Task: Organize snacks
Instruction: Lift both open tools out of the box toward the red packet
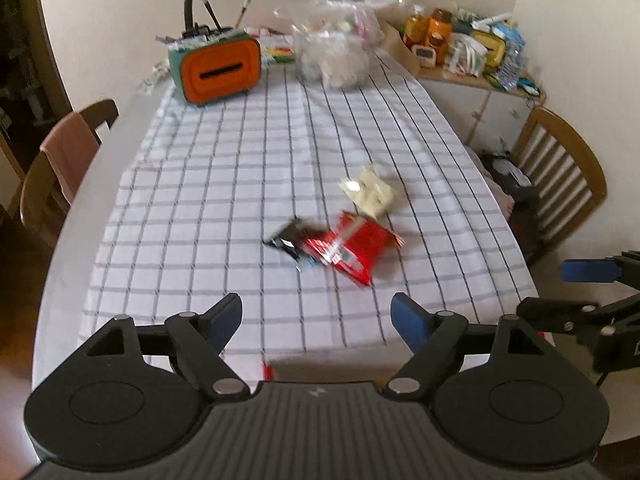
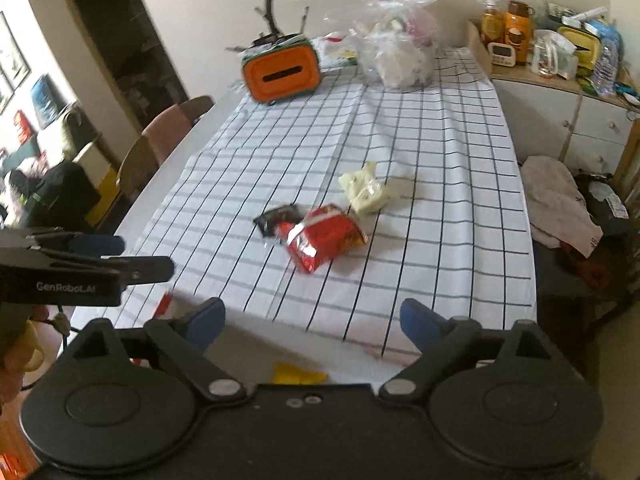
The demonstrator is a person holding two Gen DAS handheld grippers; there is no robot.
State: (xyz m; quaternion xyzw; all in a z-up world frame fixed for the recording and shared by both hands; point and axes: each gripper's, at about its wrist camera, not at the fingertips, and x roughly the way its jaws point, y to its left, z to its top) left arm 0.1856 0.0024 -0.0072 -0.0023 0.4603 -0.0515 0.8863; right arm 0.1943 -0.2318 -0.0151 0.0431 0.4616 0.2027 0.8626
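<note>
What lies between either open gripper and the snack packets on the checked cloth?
Nothing visible. Only bare checked tablecloth separates the left gripper and right gripper from the red packet, the black packet touching it, and the pale yellow packet behind. Both grippers are empty.

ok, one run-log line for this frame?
left gripper: open, empty | right gripper: open, empty | red packet, black packet, pale packet: loose mid-cloth | checked cloth
</note>
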